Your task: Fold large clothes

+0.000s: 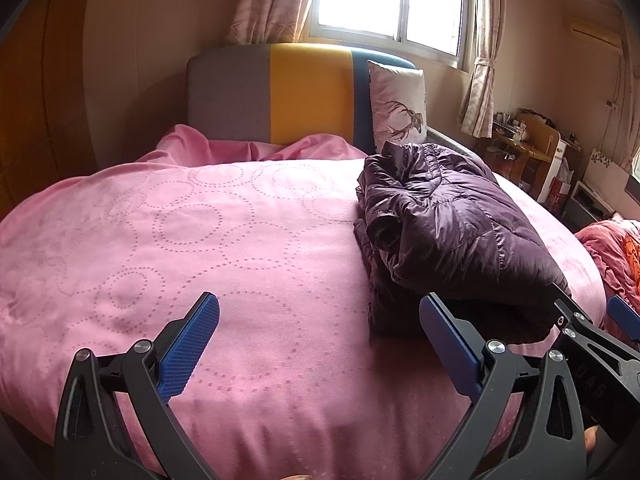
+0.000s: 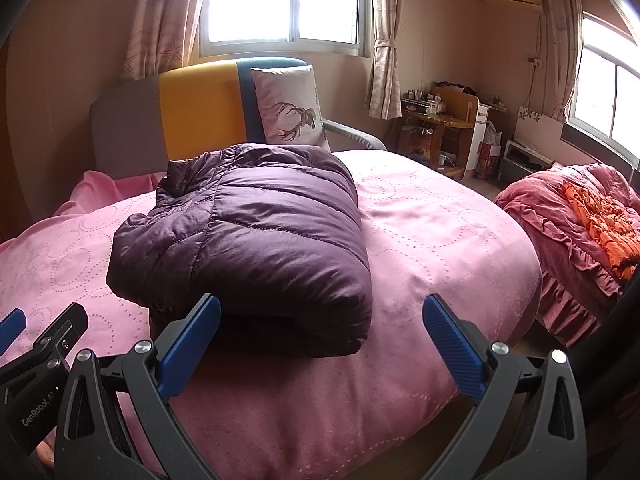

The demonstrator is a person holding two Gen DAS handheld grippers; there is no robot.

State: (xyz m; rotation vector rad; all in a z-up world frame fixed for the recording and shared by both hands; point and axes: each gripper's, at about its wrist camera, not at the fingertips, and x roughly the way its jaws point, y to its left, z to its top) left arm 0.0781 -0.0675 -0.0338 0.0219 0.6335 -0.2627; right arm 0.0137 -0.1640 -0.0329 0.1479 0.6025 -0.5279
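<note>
Both my fingers, left gripper point(image 1: 320, 344) and right gripper point(image 2: 322, 344), gape wide and hold nothing. Purple puffer jacket point(image 2: 248, 240) sits bundled mid-frame on the pink bed point(image 2: 420, 240), apparently folded, so I've let go.

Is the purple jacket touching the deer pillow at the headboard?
Cannot tell. In both wrist views the purple jacket overlaps the deer pillow's lower edge, hiding any contact or gap.
</note>
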